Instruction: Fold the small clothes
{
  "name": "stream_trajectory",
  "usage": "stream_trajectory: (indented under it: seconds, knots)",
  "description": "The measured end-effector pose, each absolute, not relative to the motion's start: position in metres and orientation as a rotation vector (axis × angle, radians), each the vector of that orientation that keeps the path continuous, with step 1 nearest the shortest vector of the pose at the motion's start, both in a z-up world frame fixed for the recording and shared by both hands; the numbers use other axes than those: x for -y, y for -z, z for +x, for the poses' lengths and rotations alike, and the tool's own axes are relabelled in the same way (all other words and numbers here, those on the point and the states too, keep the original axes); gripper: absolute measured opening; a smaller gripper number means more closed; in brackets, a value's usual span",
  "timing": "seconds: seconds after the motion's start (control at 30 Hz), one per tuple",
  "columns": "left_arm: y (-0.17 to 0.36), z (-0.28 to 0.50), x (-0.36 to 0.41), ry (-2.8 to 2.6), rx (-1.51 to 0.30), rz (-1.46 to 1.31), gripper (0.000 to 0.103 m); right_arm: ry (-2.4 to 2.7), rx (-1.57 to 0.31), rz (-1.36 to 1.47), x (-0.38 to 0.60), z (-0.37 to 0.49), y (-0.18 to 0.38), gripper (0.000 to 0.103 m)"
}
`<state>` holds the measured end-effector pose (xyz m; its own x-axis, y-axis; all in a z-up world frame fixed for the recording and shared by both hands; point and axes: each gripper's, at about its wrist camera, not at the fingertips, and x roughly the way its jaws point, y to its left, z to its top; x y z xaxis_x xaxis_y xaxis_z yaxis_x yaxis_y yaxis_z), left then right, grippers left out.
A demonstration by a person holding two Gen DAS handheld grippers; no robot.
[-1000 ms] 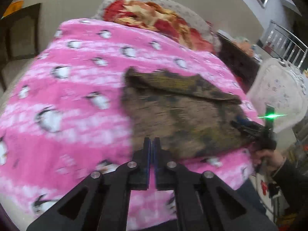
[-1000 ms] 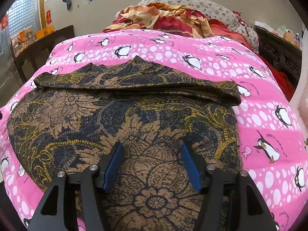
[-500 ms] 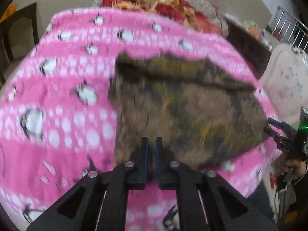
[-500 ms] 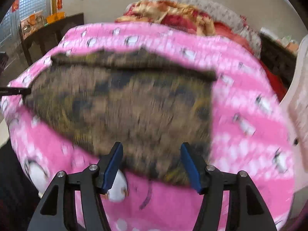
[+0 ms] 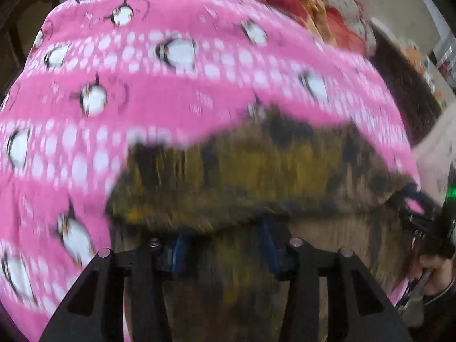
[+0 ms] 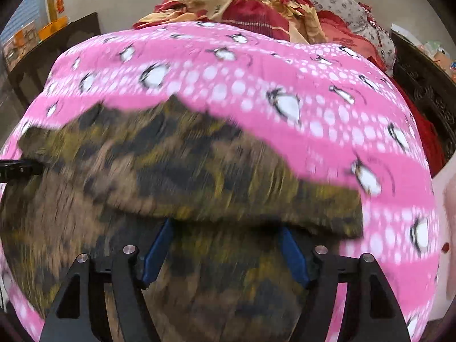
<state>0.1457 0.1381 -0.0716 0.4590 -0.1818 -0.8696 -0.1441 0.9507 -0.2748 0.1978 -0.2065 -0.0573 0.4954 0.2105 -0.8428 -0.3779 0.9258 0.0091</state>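
Pink penguin blanket (image 5: 171,91) covers the bed in both views, white dots and penguins all over it, and both pictures are smeared with motion blur.

Over on the left, the left wrist view looks down on the left hand-held gripper (image 5: 222,242), blue pads spread wide apart, nothing between them. Its fingertips are tucked under the raised near edge of a folded layer of the dark floral garment (image 5: 256,176), a brown, gold and black cloth lying on the blanket with its far portion doubled over the near one. Whether the pads touch the cloth, I cannot tell through the blur. At the far right edge of that view sits the right hand-held gripper (image 5: 421,216), with a green light glowing on its body and the person's right hand (image 5: 433,265) wrapped round the handle below.

Moving right, the right wrist view shows the same garment (image 6: 185,165) filling the lower middle of the frame, and the right hand-held gripper (image 6: 225,242) is also spread wide, blue pads well apart, tips slid just beneath the folded flap's front edge, gripping nothing. A dark fingertip of the left hand-held gripper (image 6: 20,168) pokes in at the left edge, against the cloth's side.

Further back, a red and orange quilt (image 6: 242,2) is heaped at the head of the bed, with dark wooden furniture (image 6: 421,85) off to the right.
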Motion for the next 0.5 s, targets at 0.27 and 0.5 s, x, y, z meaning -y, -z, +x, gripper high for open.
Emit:
stream_trajectory:
  seconds: [0.27,0.5]
  knots:
    - [0.035,0.186,-0.156,-0.074,-0.909,-0.34,0.051,-0.307,-0.826,-0.054,0.227,0.231,0.015,0.076]
    - [0.061,0.2,-0.11,-0.129,-0.85,-0.235,0.067,-0.23,-0.783,-0.125,0.202,0.233,0.038,0.076]
